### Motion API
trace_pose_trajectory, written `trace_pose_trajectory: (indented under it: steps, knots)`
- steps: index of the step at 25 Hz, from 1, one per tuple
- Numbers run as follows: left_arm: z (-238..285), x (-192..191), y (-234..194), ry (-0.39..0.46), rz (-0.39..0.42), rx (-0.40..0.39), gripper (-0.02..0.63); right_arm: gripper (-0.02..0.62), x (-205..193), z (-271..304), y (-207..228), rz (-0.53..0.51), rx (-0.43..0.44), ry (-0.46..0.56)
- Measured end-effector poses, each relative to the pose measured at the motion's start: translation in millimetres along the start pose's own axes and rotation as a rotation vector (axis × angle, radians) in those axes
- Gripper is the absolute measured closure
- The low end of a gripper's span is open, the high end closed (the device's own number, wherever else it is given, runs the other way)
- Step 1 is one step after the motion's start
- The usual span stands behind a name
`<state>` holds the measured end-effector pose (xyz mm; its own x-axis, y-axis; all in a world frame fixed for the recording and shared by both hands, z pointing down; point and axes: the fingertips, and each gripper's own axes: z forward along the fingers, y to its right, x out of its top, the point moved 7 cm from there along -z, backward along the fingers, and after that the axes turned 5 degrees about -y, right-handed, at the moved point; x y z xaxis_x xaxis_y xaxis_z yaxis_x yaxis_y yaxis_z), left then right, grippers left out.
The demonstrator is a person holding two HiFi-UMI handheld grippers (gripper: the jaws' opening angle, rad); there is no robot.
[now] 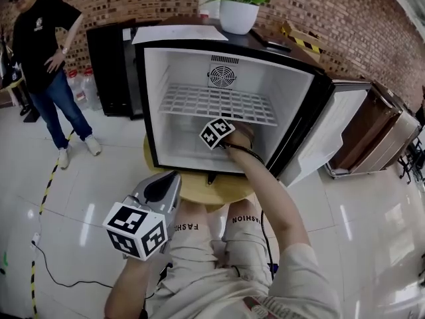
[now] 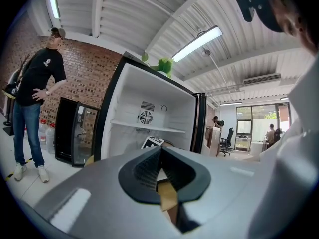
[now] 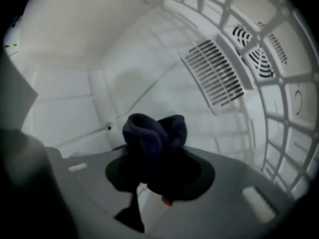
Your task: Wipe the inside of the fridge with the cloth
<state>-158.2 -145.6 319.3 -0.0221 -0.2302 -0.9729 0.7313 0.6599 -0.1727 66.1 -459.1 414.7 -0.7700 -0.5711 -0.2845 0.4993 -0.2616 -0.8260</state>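
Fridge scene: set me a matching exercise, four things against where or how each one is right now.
Things
1. cloth
2. left claw
3. potted plant
4. wire shelf

Place or state
A. on top of the fridge
B. shut and empty, outside the fridge
C. bunched in the right claw, inside the fridge
D. spanning the fridge interior, below the fan

Pairs: 1-C, 2-B, 3-A, 4-D

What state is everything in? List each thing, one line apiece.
fridge door, open wide.
wire shelf, in place inside the fridge.
cloth, bunched, clamped in the right gripper.
right gripper, shut on the cloth, inside the fridge.
left gripper, shut, empty, outside the fridge.
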Motion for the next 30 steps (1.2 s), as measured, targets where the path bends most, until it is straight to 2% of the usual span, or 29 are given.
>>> trace_pose_trajectory:
  steps: [4,6,7,8,10,13,15,17,21,23,25,30]
  knots:
    - [1.8,-0.4,3.8,-0.001,0.006,-0.004,0.602,0.468,-20.6,4.4,14.1,0.047,0.017,-0.115]
    - [2.2,-0.9,4.9,-0.001,0.005,-0.009,0.602,0.468,-31.0,6.9,17.0,0.036,-0.008,-0.162]
    - [2.3,-1.0,4.8,-0.001,0.005,-0.009,0.602,0.468,-31.5,5.9,15.7,0.017,-0.022,-0.153]
    - [2.2,-1.2,4.4,-0.001,0.005,-0.008,0.602,0.468,-27.0,2.7,11.8,-0.01,-0.034,-0.11]
    - [2.1,-2.2,4.0,-0.004,0.004,-0.008,0.602,0.468,-6.2,-15.1,-1.4,-0.045,-0.038,0.069]
    - [3.2,-3.2,4.1,-0.011,0.006,-0.01,0.602,0.468,39.4,-61.2,-22.0,-0.024,0.004,0.379]
    - [5.7,-2.8,4.3,-0.009,0.006,-0.011,0.602,0.468,75.2,-80.8,-29.9,-0.01,0.026,0.523]
    - [6.7,-3.2,4.6,-0.007,0.004,-0.011,0.602,0.468,108.0,-87.1,-35.7,0.016,0.021,0.591]
    - [4.2,-3.1,3.7,-0.006,0.003,-0.01,0.602,0.468,150.6,-84.4,-45.9,0.058,-0.004,0.622]
    - [3.6,-0.9,2.2,-0.001,0.003,-0.011,0.602,0.469,151.6,-89.2,-44.2,0.07,0.025,0.663]
    - [3.2,-0.3,1.9,0.001,-0.001,-0.012,0.602,0.471,135.9,-106.5,-47.7,0.064,0.078,0.748]
    - [5.2,-4.6,0.5,-0.014,-0.009,-0.021,0.602,0.472,88.7,-188.3,-67.1,-0.026,0.287,1.015]
